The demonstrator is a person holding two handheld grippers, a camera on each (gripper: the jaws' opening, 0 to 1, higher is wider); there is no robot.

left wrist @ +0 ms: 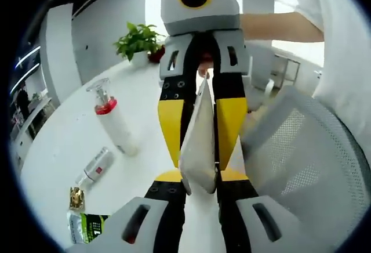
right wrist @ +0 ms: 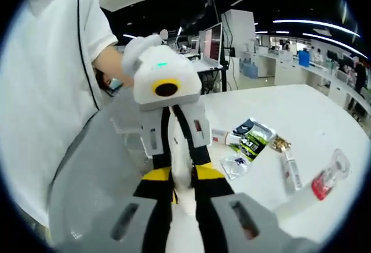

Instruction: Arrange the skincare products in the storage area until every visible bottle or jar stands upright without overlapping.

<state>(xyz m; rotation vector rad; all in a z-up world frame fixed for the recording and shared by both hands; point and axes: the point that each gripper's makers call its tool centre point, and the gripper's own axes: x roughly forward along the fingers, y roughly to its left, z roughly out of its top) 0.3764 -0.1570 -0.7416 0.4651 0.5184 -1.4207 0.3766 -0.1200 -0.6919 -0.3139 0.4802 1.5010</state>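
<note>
Both hand-held grippers face each other across a flat white tube [left wrist: 200, 143], each clamped on an opposite end of it above the white tabletop [left wrist: 64, 143].

In the left gripper view, the left hand-held gripper [left wrist: 200, 186] rises from the bottom with its yellow-tipped jaws pressed against the tube's wide lower end. The right hand-held gripper [left wrist: 203, 79] comes down from the top, its jaws closed on the tube's narrow upper end (the tube hangs edge-on, so its label cannot be read). A white mesh chair back [left wrist: 307, 160] stands just beside the grippers on the right.

On the tabletop to the left, a white pump bottle with a red collar [left wrist: 113, 119] stands upright, leaning slightly. Near its base a small white tube with a red label [left wrist: 95, 166] lies flat. Lower down sit a small gold-coloured item [left wrist: 76, 196] and a green and black sachet [left wrist: 87, 227], both lying flat. A potted green plant [left wrist: 139, 41] stands at the far end.

In the right gripper view, the right hand-held gripper [right wrist: 182, 192] grips the tube from below while the left hand-held gripper [right wrist: 174, 137] meets it from above, held by a person in a white shirt [right wrist: 40, 90]. The sachet, small tube and pump bottle lie spread over the tabletop to the right, well apart from one another.
</note>
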